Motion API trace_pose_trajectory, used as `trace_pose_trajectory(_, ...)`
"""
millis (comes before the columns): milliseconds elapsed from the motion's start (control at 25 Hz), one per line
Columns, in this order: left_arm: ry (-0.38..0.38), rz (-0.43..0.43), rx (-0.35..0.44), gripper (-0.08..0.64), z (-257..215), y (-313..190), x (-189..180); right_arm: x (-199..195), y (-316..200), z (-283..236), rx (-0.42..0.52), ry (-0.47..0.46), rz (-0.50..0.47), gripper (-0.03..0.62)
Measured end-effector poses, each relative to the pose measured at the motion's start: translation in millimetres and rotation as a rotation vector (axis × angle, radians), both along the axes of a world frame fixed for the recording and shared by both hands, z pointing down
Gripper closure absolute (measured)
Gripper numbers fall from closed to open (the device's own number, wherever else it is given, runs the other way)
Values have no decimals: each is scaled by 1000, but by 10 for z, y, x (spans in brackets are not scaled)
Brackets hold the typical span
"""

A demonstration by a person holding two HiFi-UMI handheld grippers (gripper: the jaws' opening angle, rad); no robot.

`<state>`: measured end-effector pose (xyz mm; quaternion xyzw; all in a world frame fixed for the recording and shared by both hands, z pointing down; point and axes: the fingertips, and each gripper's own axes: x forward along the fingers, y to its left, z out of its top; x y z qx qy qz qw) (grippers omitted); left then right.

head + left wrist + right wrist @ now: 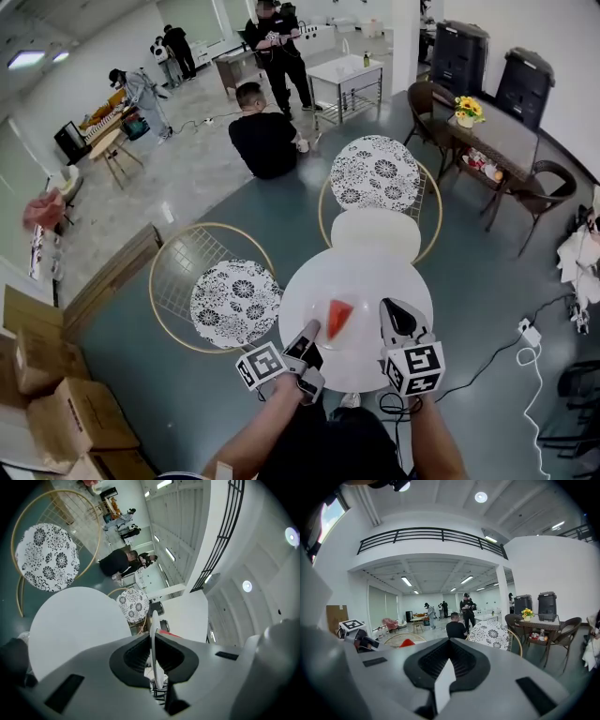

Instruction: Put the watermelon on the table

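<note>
A red watermelon wedge lies on a white round plate that I carry in front of me. My left gripper is shut on the plate's near left rim, and its thin white edge runs between the jaws. On the near right rim my right gripper is shut too, with a white piece of rim in its jaws. The wedge shows to its left. A white round table lies just beyond, partly under the plate, and also appears in the left gripper view.
Two gold wire chairs with floral cushions flank the table, one at the left and one behind. A person in black sits on the floor beyond. Cardboard boxes stand at the left, and a cable and plug lie at the right.
</note>
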<state>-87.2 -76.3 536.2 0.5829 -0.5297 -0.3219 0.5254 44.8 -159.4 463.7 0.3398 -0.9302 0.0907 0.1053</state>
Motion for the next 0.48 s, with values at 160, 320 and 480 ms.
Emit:
trace_pose_trajectory(160,9,45,2,538,46,-140,-25,-16,-83,28,-8,15,42,591)
trace_pose_trajectory(320,8,107,-1,538,103,-295,-100,-23,-173,55,-16,29,105,591)
trace_pose_trajectory(480,8,173,1,538,176,-480,-138,21,-257,98,-31,55,169,591)
